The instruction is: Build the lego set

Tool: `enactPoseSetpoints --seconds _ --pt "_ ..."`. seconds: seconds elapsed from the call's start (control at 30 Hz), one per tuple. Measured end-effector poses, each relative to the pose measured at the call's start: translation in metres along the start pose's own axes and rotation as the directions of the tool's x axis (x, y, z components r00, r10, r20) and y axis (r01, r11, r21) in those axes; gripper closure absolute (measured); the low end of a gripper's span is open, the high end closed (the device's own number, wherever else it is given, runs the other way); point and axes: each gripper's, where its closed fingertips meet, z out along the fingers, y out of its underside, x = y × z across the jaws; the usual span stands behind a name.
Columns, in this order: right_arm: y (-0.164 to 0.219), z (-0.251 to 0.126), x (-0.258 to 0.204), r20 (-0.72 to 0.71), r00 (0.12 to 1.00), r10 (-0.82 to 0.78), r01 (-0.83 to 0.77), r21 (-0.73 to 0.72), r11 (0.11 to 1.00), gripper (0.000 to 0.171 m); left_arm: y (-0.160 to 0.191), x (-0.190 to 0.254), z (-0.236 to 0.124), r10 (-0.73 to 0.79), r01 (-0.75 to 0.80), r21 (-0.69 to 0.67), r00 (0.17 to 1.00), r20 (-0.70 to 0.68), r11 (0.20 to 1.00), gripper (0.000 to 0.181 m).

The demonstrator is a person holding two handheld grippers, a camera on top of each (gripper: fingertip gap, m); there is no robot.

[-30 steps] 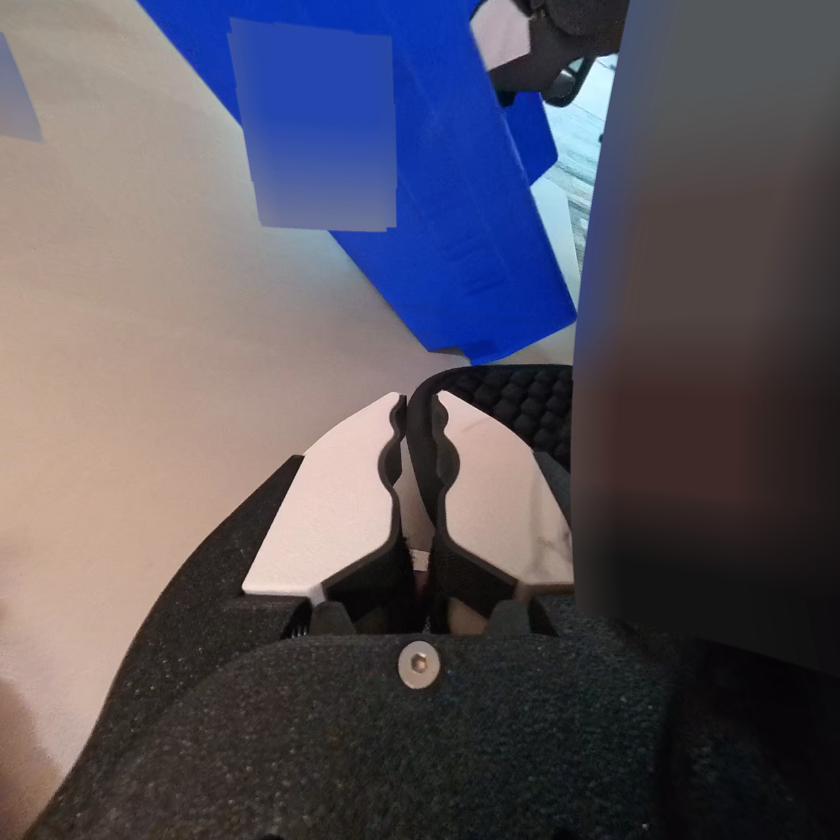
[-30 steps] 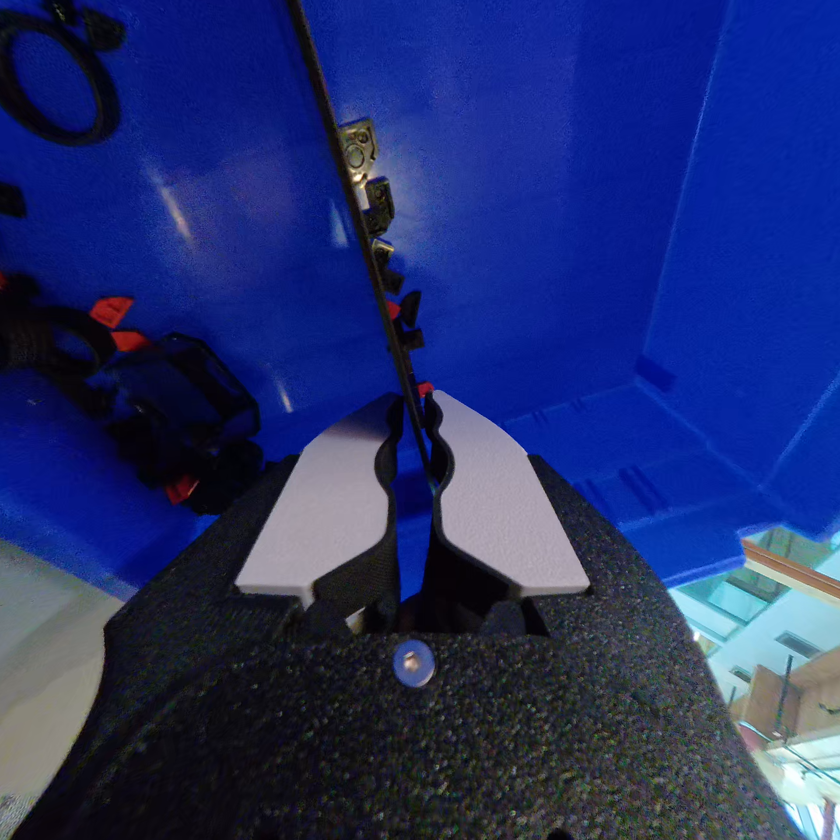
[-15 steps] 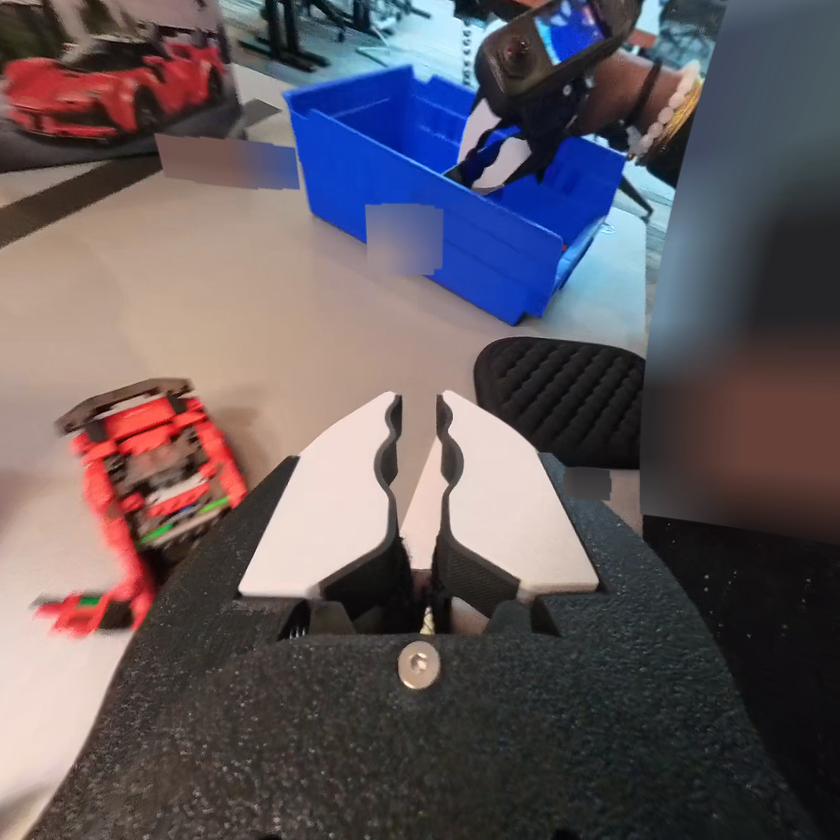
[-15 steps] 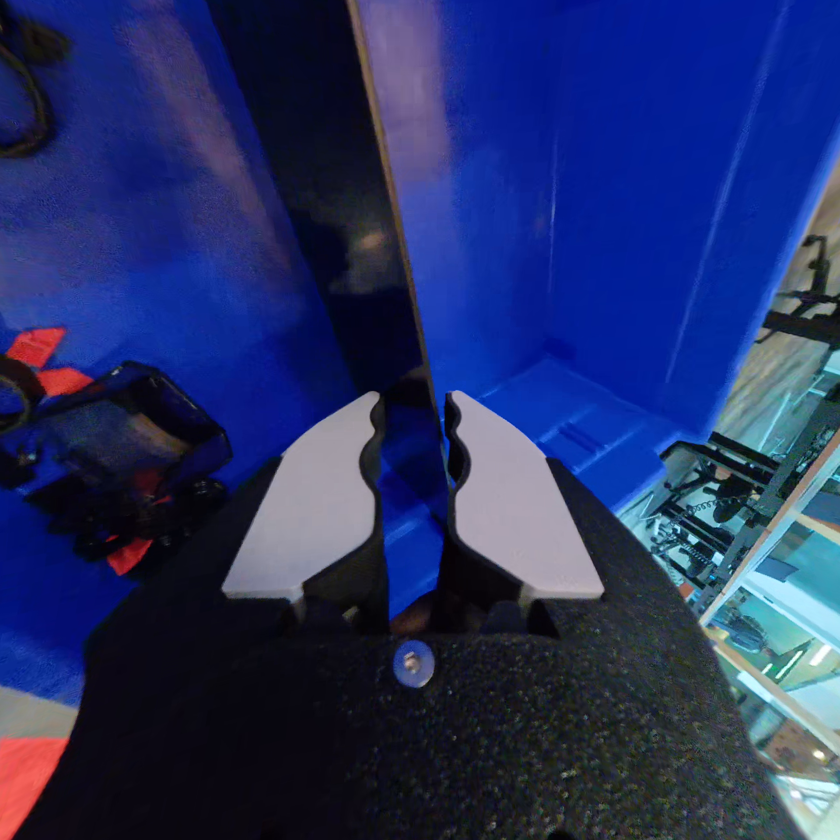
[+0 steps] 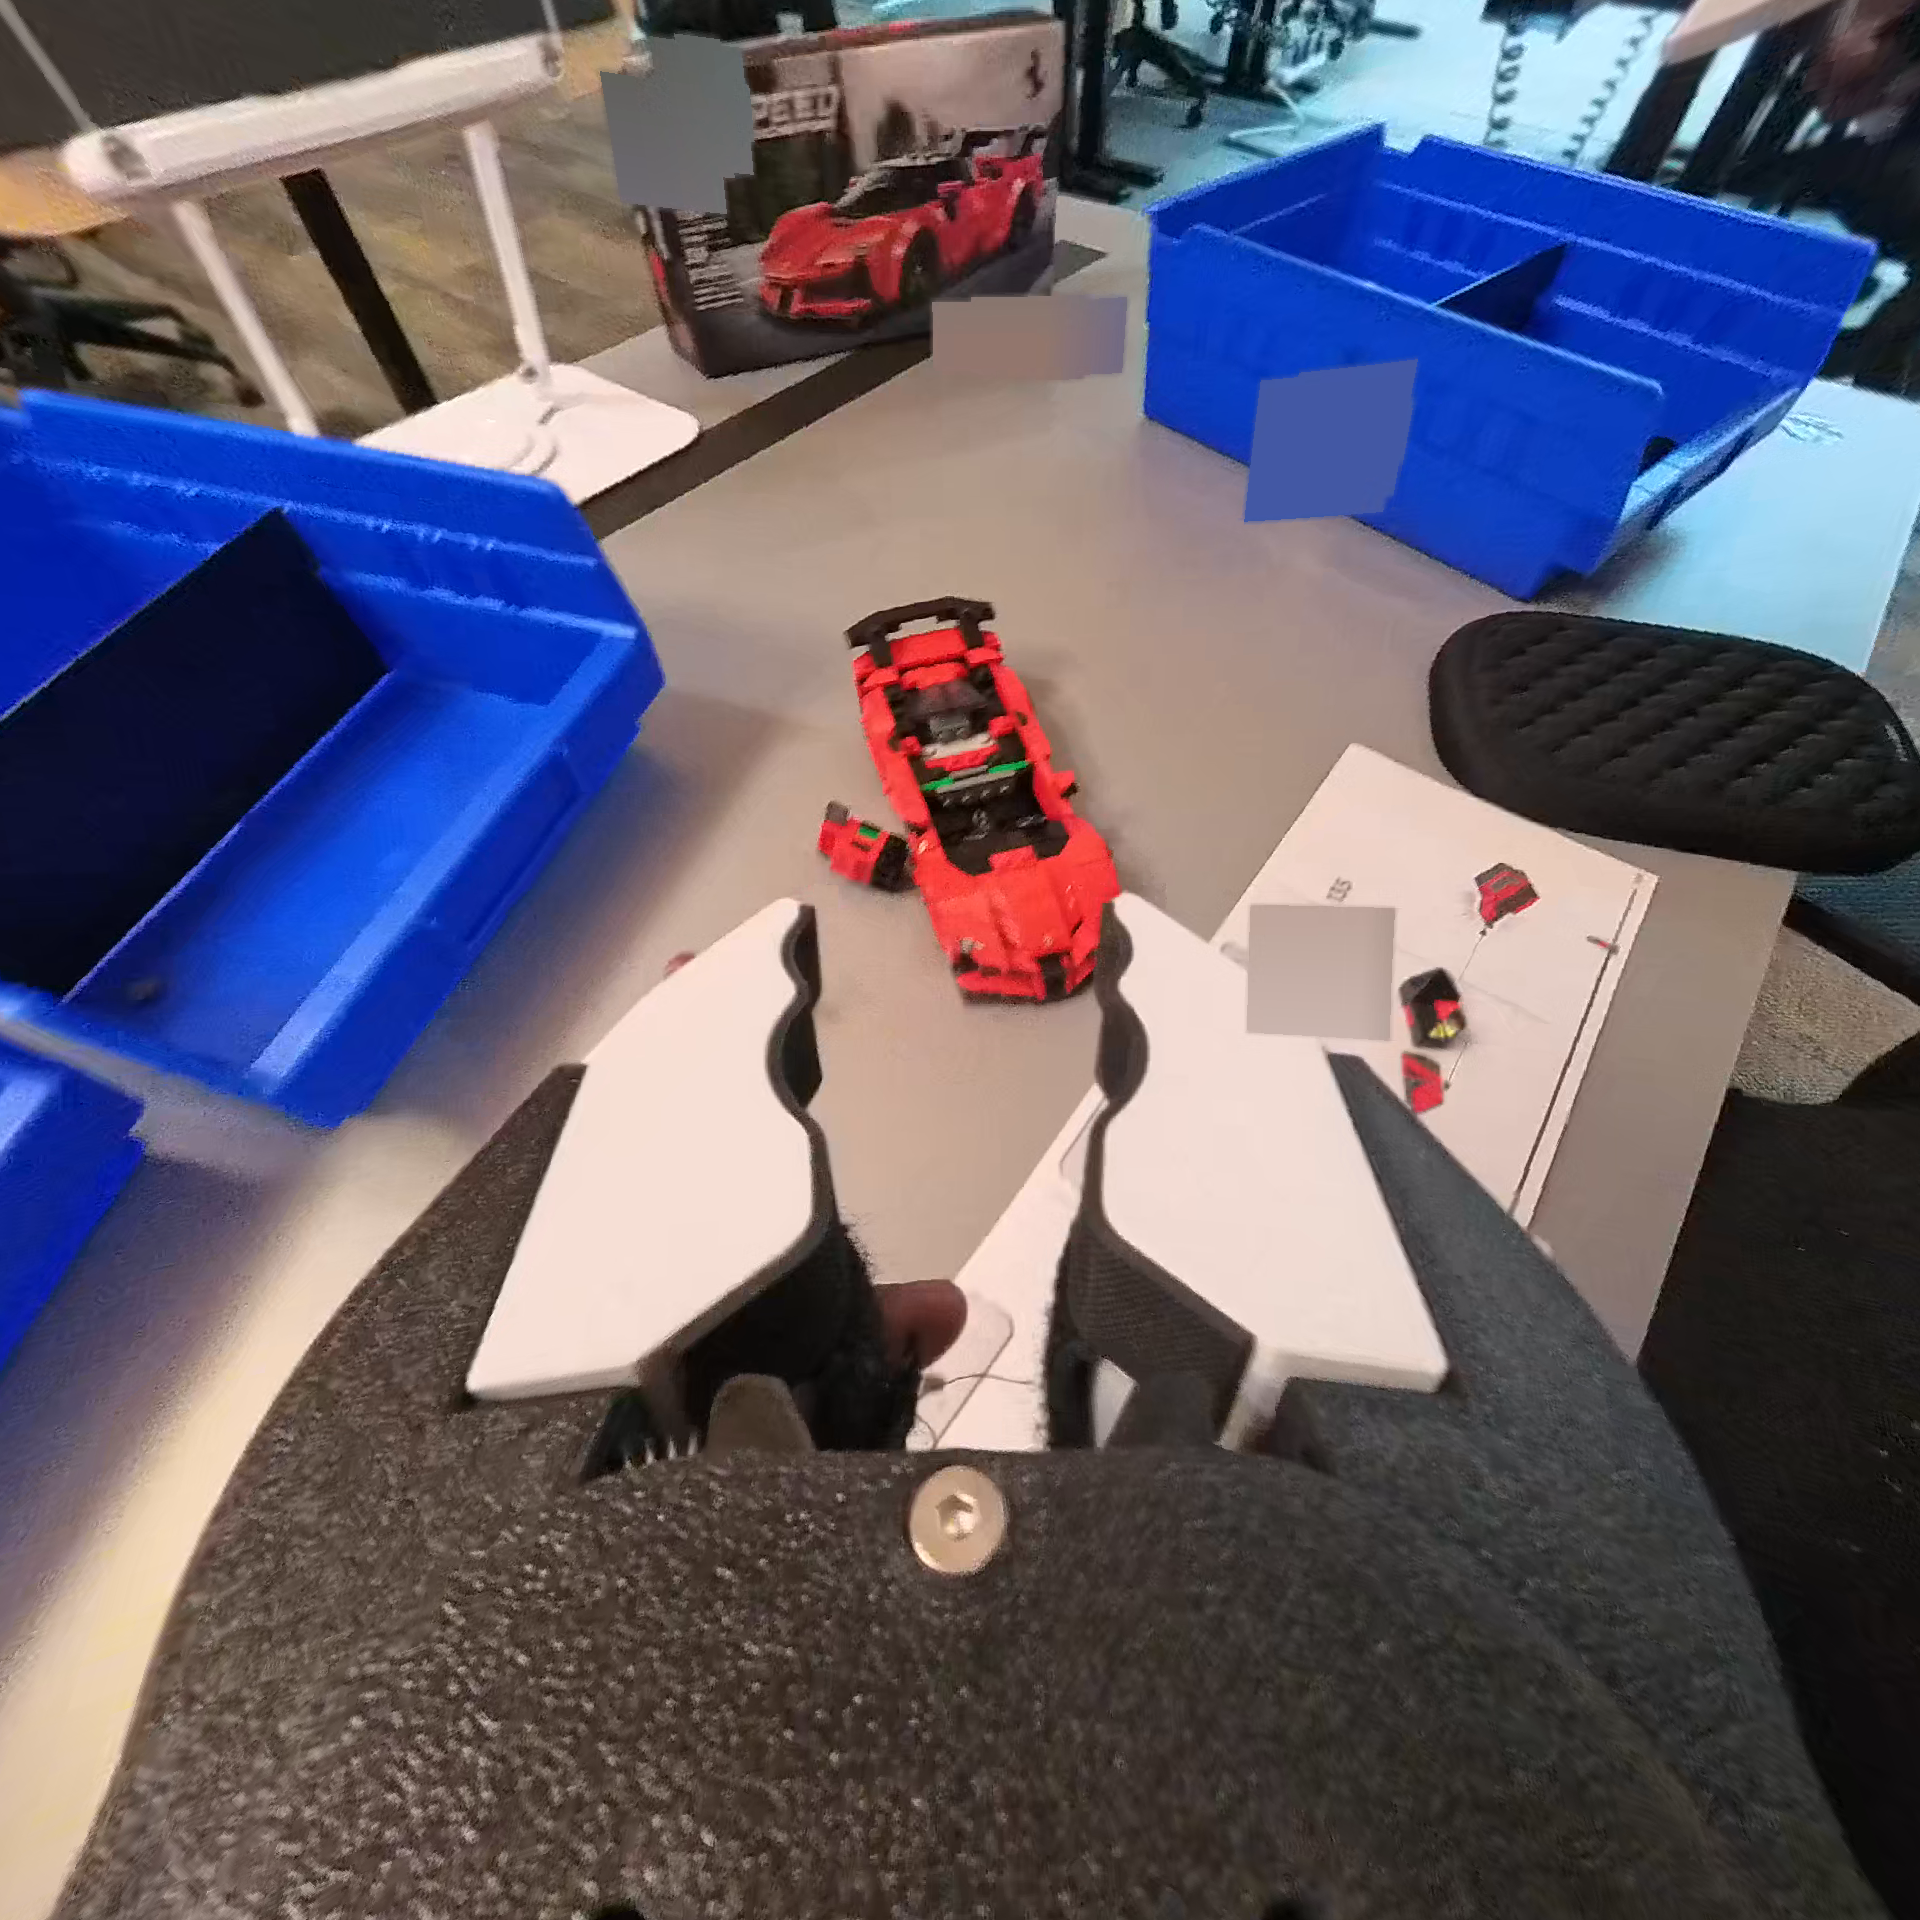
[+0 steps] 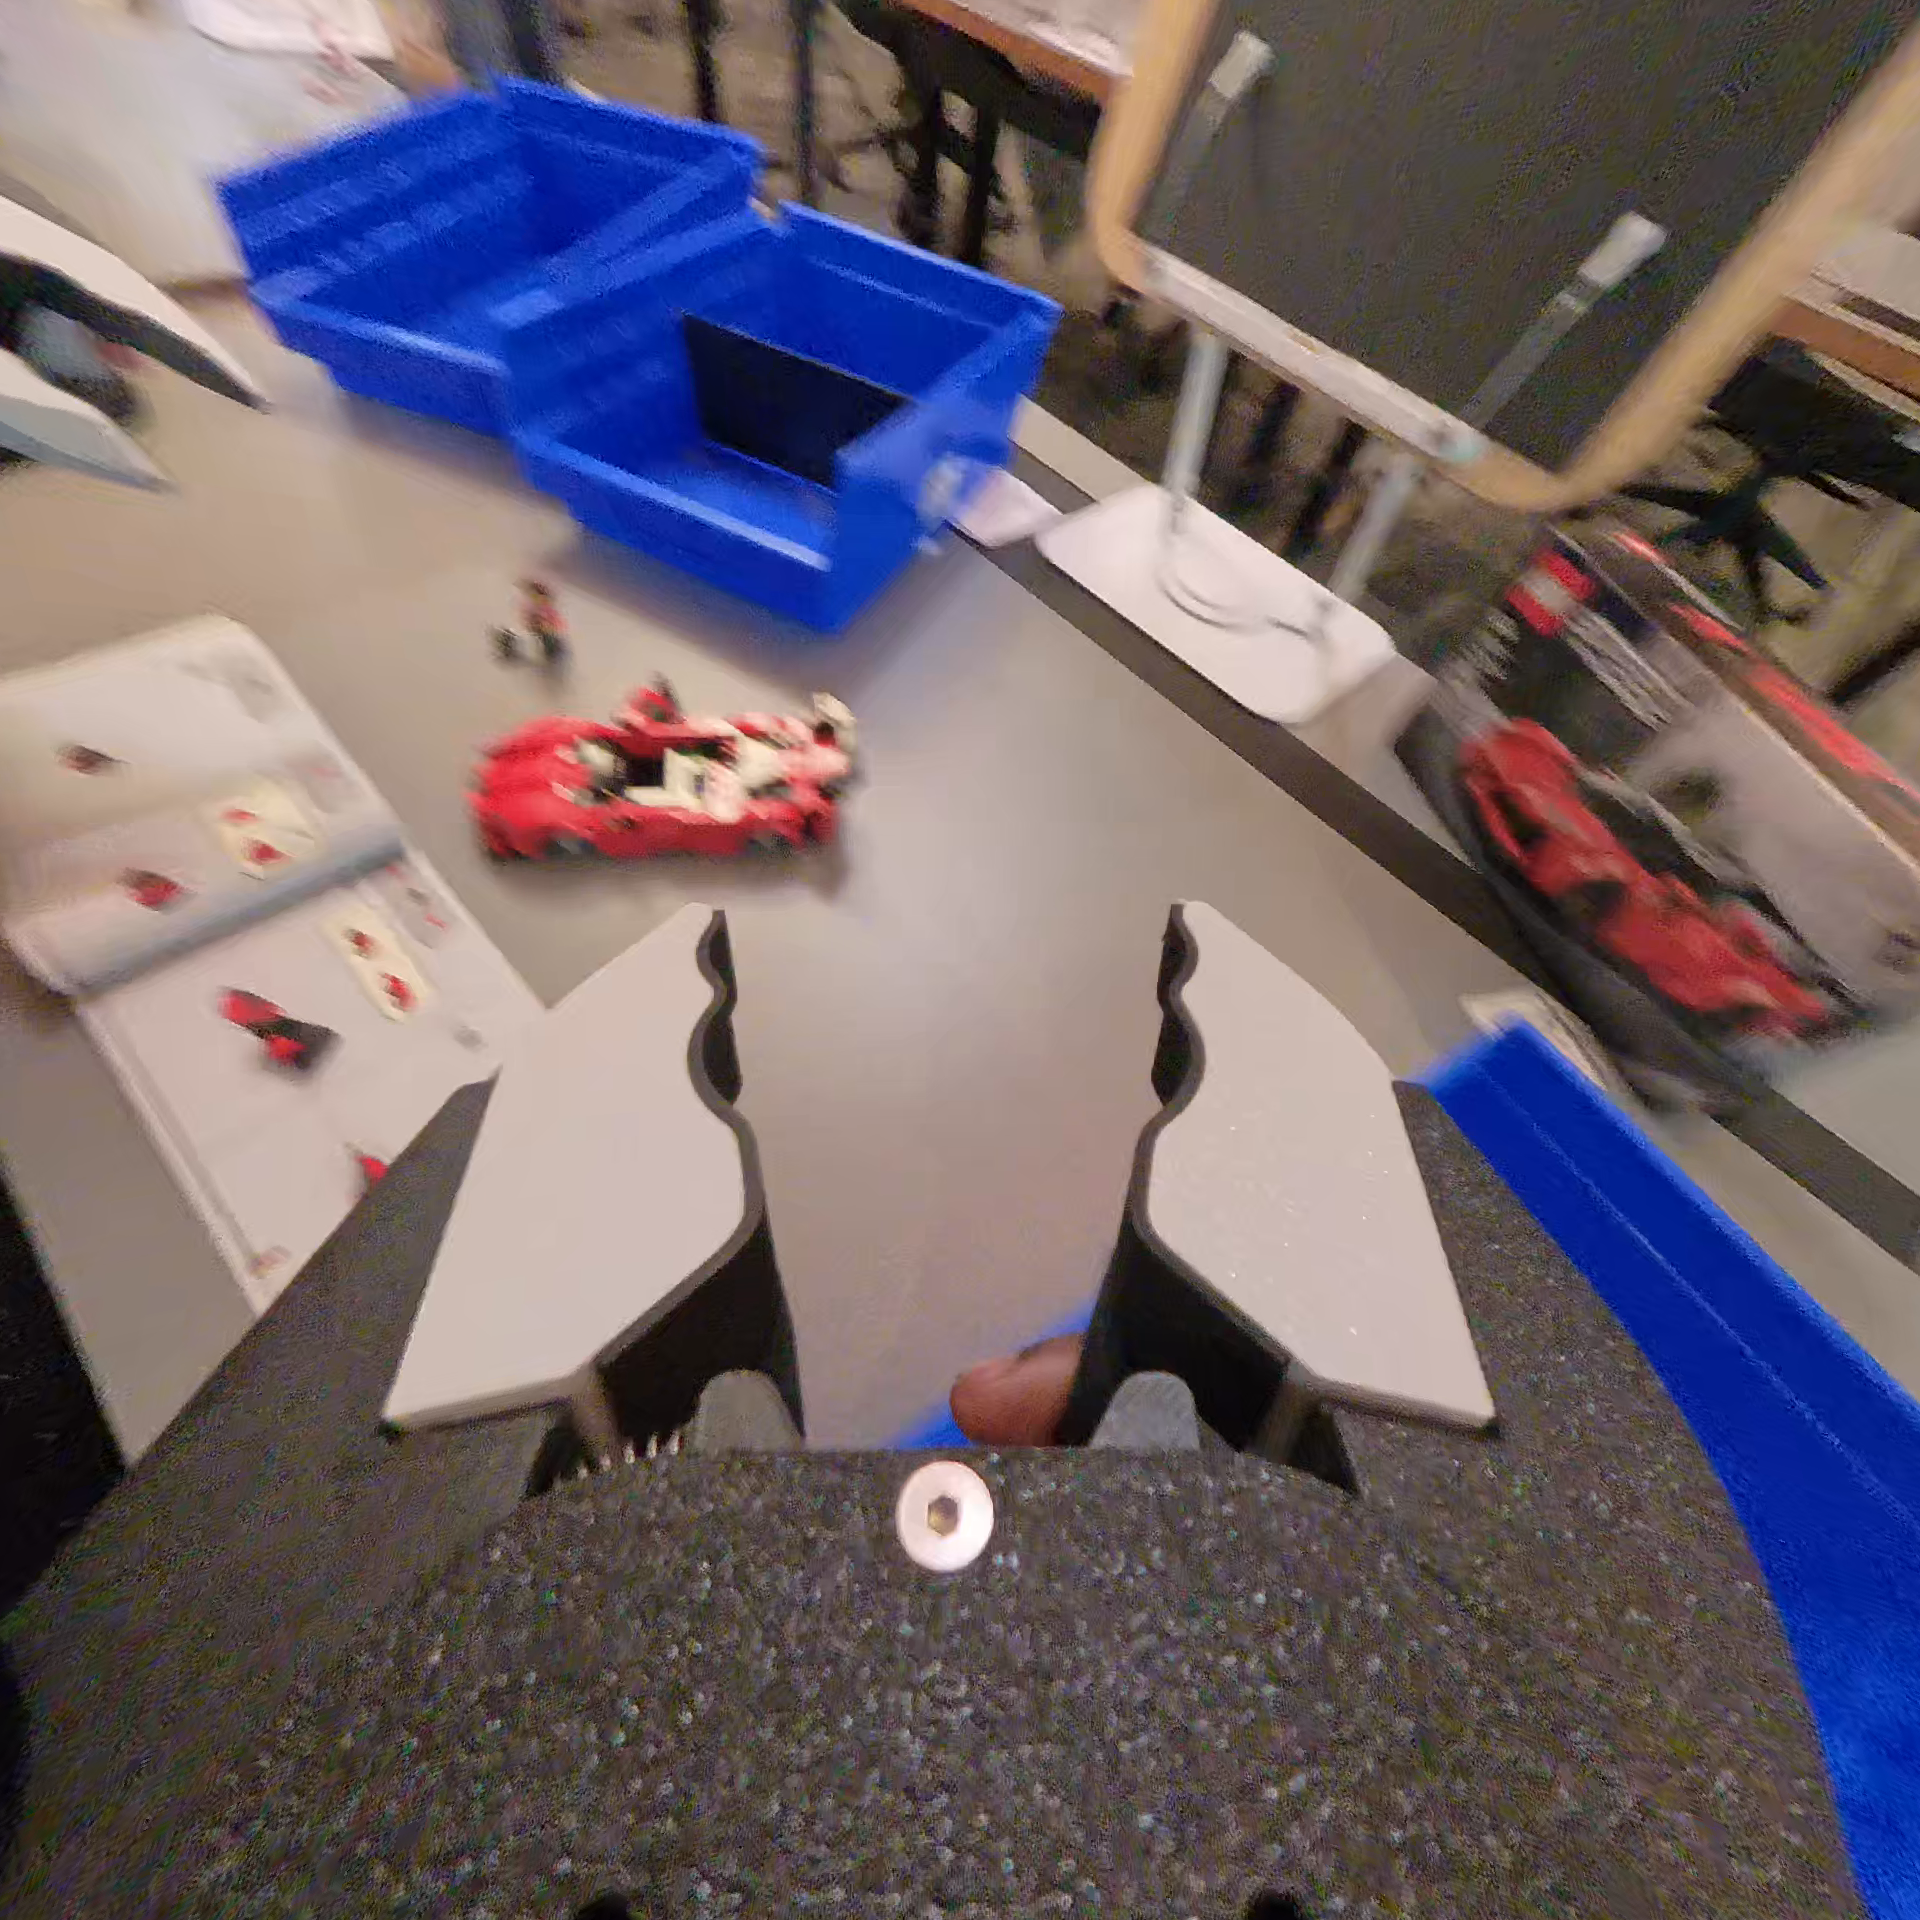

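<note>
A partly built red lego car [image 5: 971,821] lies on the grey table, nose toward my left gripper; it also shows in the right wrist view [image 6: 665,784]. A small red and black sub-assembly [image 5: 862,857] lies just left of the car. My left gripper [image 5: 961,935] is open and empty, held above the table just short of the car's nose. My right gripper [image 6: 943,930] is open wide and empty, above bare table, the car farther off to its upper left. The open instruction booklet [image 5: 1455,987] lies right of the car; it also shows in the right wrist view [image 6: 208,883].
A blue bin with a black divider [image 5: 260,727] stands left of the car, another blue bin [image 5: 1475,343] at the back right. The set's box [image 5: 862,197] stands at the far table edge. A black padded chair part [image 5: 1673,748] overhangs the right edge. A blue bin rim [image 6: 1683,1299] sits beside my right gripper. Left tips to right tips: about 35 centimeters.
Both grippers have pulled back and opened. The right one has come out of the blue bin and let go of the thin black divider. The left one has swung to face the car.
</note>
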Motion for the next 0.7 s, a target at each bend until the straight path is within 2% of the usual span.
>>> enactPoseSetpoints --seconds 0.17,0.37,0.53,0.7 --pt "-0.045 0.071 -0.089 0.276 0.959 -0.059 0.052 0.034 0.998 0.094 0.022 -0.029 -0.021 -0.036 0.039 -0.043 0.996 0.077 0.998 0.096" --pt "-0.063 0.182 -0.15 0.48 0.845 -0.236 0.304 -0.069 0.95 0.104 0.03 -0.052 -0.042 -0.108 0.106 0.021 0.986 0.126 0.994 0.078" --pt "-0.056 0.278 -0.156 0.497 0.716 -0.491 0.626 -0.144 0.766 0.116 0.043 -0.052 -0.049 -0.134 0.131 0.03 0.982 0.13 0.991 0.079" --pt "-0.037 0.355 -0.145 0.528 0.606 -0.595 0.777 -0.236 0.583 0.122 0.056 -0.05 -0.049 -0.132 0.133 -0.002 0.984 0.124 0.991 0.085"
